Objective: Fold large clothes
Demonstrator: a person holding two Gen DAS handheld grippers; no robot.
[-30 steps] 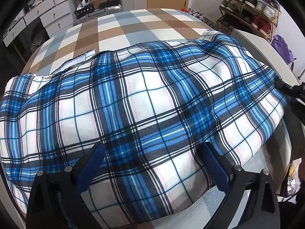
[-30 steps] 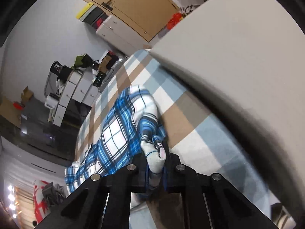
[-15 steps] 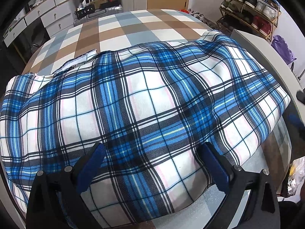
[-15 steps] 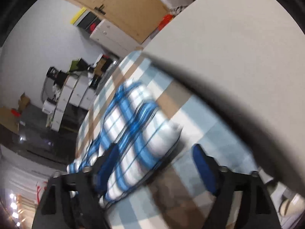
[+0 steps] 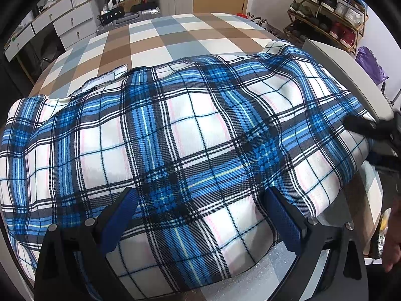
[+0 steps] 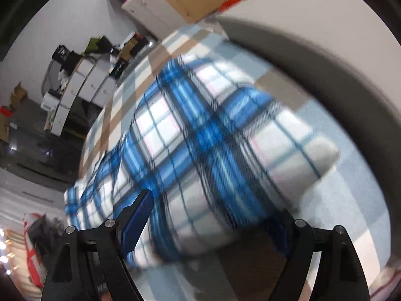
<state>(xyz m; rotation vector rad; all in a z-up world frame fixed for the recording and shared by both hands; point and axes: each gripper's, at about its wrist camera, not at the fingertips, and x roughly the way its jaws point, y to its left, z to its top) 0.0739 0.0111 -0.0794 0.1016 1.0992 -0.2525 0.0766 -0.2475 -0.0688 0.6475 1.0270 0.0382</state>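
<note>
A large blue, white and black plaid garment (image 5: pixel 190 135) lies folded in a puffy heap on the checked bed cover (image 5: pixel 180 35). My left gripper (image 5: pixel 200 200) hovers open over its near edge, blue pads spread wide, nothing pinched. At the right edge of the left wrist view, one black finger (image 5: pixel 361 125) of my right gripper sits over the garment's right end. In the blurred right wrist view, my right gripper (image 6: pixel 210 215) stands open above that end of the garment (image 6: pixel 205 145), with the cloth lying loose under the spread jaws.
A grey padded bed end (image 5: pixel 351 75) runs along the right side, close to the right gripper (image 6: pixel 313 37). Beyond it stand a shoe rack (image 5: pixel 328 2) and a purple bag (image 5: pixel 371 65). White drawers (image 5: pixel 60 22) and a suitcase (image 5: pixel 140 15) stand past the far edge. A hand (image 5: pixel 393 250) shows at lower right.
My right gripper let go of the garment's corner, opened wide, and shifted over the cloth's right end. The released corner dropped flat. My left gripper stayed put, open.
</note>
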